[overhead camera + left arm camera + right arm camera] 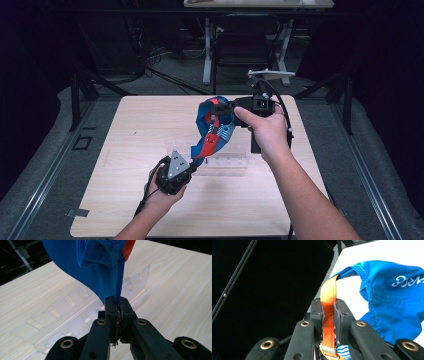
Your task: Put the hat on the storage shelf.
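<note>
Blue garment stretched between two claws above the desk

Left claw point(117, 305) pinches the blue garment's point(216, 127) thin edge; right claw point(329, 305) clamps its orange strap point(328, 312); the left gripper view reveals a clear plastic rack point(62, 315) on the desk point(150, 130) beneath.

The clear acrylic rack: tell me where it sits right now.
In the high view, the clear acrylic rack lies on the wooden table, right of centre, under the blue fabric bag stretched between the left gripper and right gripper.
</note>
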### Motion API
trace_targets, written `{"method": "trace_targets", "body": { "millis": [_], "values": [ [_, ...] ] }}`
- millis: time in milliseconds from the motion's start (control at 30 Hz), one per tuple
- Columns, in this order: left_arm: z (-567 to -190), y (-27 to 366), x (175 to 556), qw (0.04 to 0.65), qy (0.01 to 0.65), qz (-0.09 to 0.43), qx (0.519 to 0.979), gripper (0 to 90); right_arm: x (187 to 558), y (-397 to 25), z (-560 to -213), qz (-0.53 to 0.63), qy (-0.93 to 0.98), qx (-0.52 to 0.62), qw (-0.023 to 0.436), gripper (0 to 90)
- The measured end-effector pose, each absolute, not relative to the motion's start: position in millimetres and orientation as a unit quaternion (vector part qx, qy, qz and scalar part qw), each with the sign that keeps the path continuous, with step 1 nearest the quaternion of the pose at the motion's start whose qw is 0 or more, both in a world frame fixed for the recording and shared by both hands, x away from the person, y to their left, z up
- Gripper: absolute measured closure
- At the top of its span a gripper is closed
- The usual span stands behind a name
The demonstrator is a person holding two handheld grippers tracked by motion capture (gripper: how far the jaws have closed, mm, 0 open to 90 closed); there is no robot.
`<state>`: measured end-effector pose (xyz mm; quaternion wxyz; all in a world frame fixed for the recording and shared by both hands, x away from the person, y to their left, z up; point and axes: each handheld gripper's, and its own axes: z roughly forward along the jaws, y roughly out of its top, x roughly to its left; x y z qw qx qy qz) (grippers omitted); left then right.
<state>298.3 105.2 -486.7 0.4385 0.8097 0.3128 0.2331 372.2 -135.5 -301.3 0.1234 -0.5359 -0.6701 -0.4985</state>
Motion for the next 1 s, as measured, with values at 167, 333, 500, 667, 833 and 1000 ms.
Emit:
{"method": "trace_targets", "body": {
  "millis": [167, 333, 500, 667, 833, 1000],
  "values": [
    [-494, 104, 305, 0.44, 0.316, 0.222, 0.811, 88.1, 380, -134, -315, -0.496, -0.665, -0.543, 0.131, 79.0],
    [-502, 106, 310, 0.441, 0.324, 0.219, 0.808, 88.0, 385, -135, -323, -0.492, -0.661, -0.551, 0.135, 79.0],
    [-508, 106, 314, 0.439, 0.329, 0.214, 0.808, 88.0, 387, -135, -330, -0.489, -0.659, -0.554, 0.138, 79.0],
    [-515, 104, 317, 0.432, 0.332, 0.209, 0.812, 88.0, 389, -134, -338, -0.483, -0.66, -0.558, 0.141, 79.0],
    [-524, 103, 317, 0.424, 0.337, 0.204, 0.815, 87.8, 391, -136, -346, -0.476, -0.66, -0.564, 0.144, 78.9],
    [-531, 105, 317, 0.421, 0.345, 0.197, 0.816, 87.6, 393, -138, -355, -0.469, -0.659, -0.57, 0.144, 78.9]
  ]
}}
